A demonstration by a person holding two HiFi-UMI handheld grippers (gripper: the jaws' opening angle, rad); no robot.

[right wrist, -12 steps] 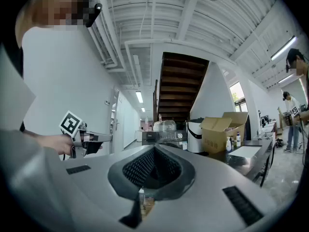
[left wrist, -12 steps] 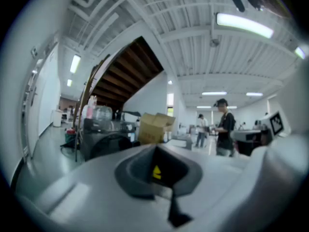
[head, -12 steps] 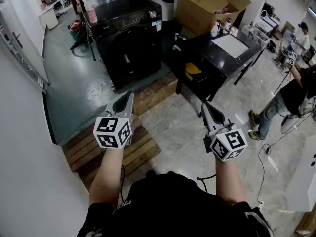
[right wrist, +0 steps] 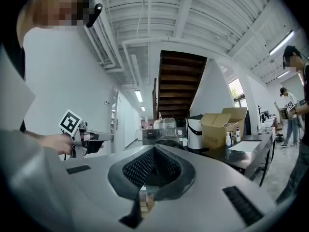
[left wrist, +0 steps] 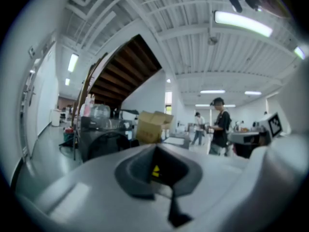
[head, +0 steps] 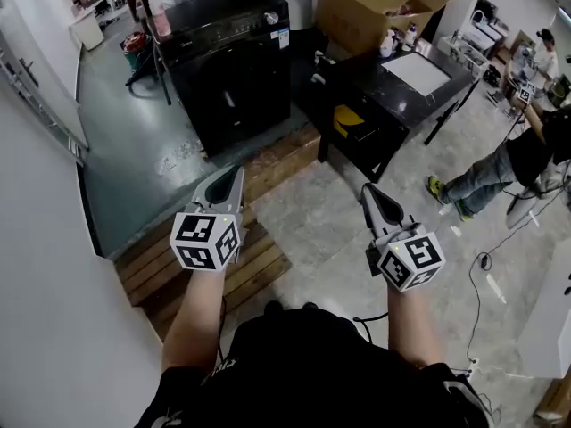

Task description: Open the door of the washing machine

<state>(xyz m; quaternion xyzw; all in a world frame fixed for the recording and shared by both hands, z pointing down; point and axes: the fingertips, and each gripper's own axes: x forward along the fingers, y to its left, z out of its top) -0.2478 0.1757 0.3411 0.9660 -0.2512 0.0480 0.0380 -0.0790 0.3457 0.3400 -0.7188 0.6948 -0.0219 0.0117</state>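
Left claw (head: 234, 173) and right claw (head: 368, 191) are closed, empty; the washing machine (head: 236, 83) shows its top only in the head view.

washing machine (head: 234, 69) | black, upright, well ahead | door (head: 234, 105) shut

This is a large open hall used as a lab or test workshop, not a home. A black washing machine (head: 234, 69) stands alone on a painted green floor (head: 134, 150), with no laundry fittings around it. To its right are an open cardboard box (head: 370, 12) and a black bench (head: 375, 119). Loose cables (head: 486, 283) trail over the pale tiled floor (head: 321, 212), and a low wooden platform (head: 259, 257) lies near. Overhead are a high white beamed ceiling (left wrist: 193, 47) with strip lights (left wrist: 241, 23) and the dark underside of a staircase (right wrist: 176, 81). Other people (head: 500, 163) work at the far right.
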